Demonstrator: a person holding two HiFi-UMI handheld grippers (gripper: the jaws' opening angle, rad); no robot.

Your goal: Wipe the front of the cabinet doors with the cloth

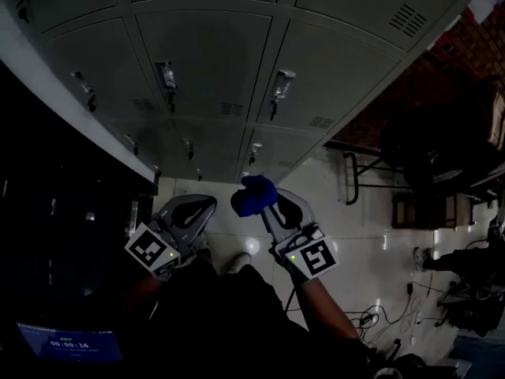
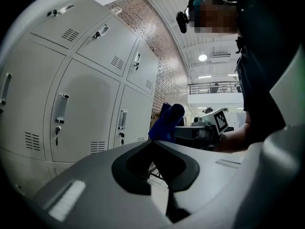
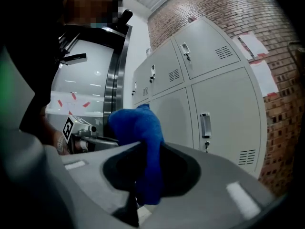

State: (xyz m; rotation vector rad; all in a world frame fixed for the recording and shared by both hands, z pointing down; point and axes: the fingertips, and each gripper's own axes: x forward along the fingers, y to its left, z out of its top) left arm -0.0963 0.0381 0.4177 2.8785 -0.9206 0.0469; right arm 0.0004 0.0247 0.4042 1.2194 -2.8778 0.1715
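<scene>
Grey metal cabinet doors (image 1: 213, 61) with handles and vents rise in front of me; they also show in the left gripper view (image 2: 86, 109) and the right gripper view (image 3: 214, 109). A blue cloth (image 1: 254, 194) is bunched in my right gripper (image 1: 267, 205), which is shut on it and held a little way off the doors. The cloth (image 3: 138, 128) sticks out past the right gripper's tips (image 3: 145, 144). My left gripper (image 1: 210, 202) is beside it, shut and empty, tips together (image 2: 153, 142). From there the cloth (image 2: 167, 120) shows to the right.
A dark open locker (image 1: 71, 235) stands at the left. A brick wall (image 3: 267, 42) runs beyond the cabinets. Metal-framed furniture (image 1: 371, 172) and floor cables (image 1: 371, 318) lie at the right on the glossy white floor (image 1: 355, 243). A small lit screen (image 1: 69, 343) sits low left.
</scene>
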